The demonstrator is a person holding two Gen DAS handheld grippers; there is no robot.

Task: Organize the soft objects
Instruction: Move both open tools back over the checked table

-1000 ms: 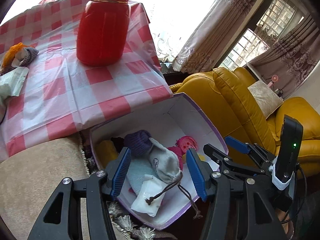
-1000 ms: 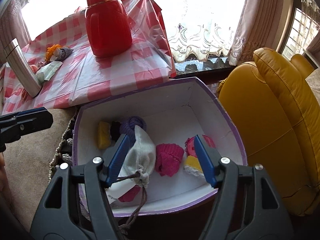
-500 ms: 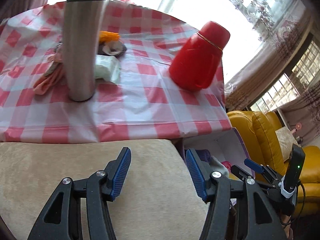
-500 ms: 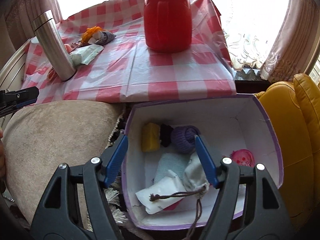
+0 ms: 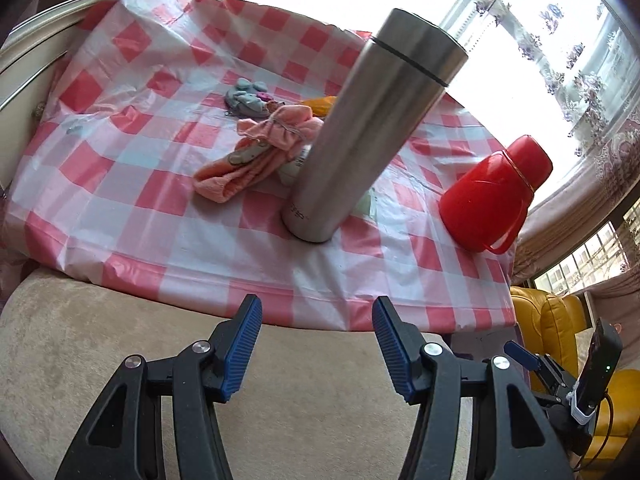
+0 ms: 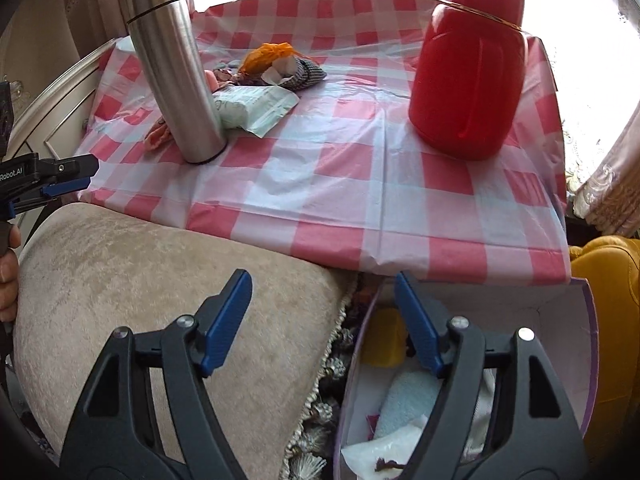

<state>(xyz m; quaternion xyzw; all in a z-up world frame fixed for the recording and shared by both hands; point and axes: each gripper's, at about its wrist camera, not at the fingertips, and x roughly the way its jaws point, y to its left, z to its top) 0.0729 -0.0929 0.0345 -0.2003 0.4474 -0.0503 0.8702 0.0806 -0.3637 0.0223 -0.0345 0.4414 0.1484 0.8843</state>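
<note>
Both the left gripper [image 5: 316, 344] and the right gripper [image 6: 322, 320], whose jaws have just been opening, are agape and empty, so either should skirt the steel flask [image 5: 372, 128] for the pink cloth [image 5: 256, 152] mid-table.

Tablecloth [image 6: 360, 168]: red-and-white check. Flask [image 6: 176, 80]: plain silver steel. Jug [image 6: 472, 64]: solid red. Cushion [image 6: 160, 288]: beige. Armchair [image 6: 612, 300]: mustard yellow. Box [image 6: 588, 344]: purple rim, white inside. Pink cloth [image 5: 256, 156]. Orange scrap [image 6: 268, 54]. Gripper pads [image 6: 224, 320]: blue, on black arms.
</note>
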